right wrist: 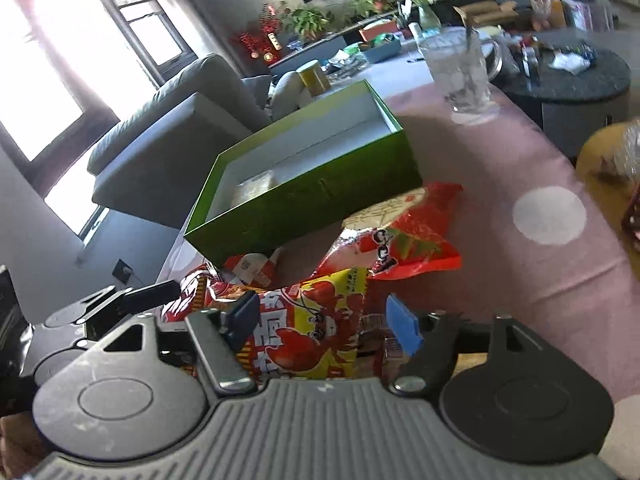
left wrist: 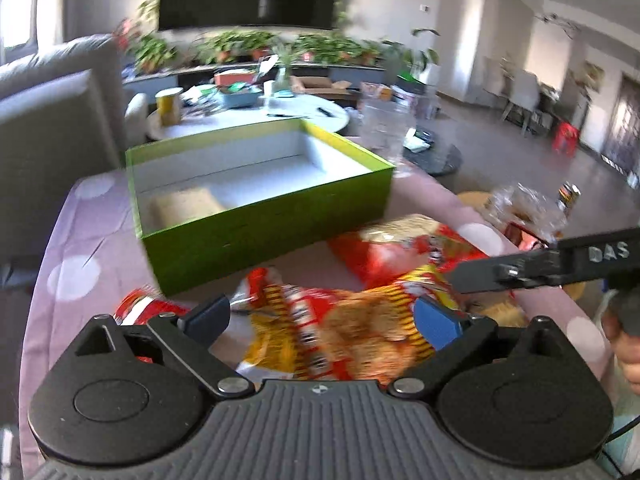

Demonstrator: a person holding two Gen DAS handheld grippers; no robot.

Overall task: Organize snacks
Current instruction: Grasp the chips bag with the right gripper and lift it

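A green box [left wrist: 280, 224] with a white inside stands open on the pink dotted tablecloth [left wrist: 80, 232]; a pale snack packet [left wrist: 186, 204] lies in its near left corner. The box also shows in the right wrist view [right wrist: 320, 196]. Several red and yellow snack bags lie in front of it. My left gripper [left wrist: 324, 312] is open, its jaws either side of a yellow and red bag [left wrist: 344, 328]. My right gripper [right wrist: 326, 316] is open over a yellow and red crayfish bag [right wrist: 308, 324]. A red bag [right wrist: 400, 244] lies just beyond. The right gripper's finger [left wrist: 540, 268] reaches in from the right.
A clear glass mug [right wrist: 460, 72] stands on the cloth beyond the box. A grey sofa [left wrist: 48, 128] is at the left. A round white table [left wrist: 256, 116] with clutter stands behind. A dark round stool [right wrist: 580, 84] is at the right.
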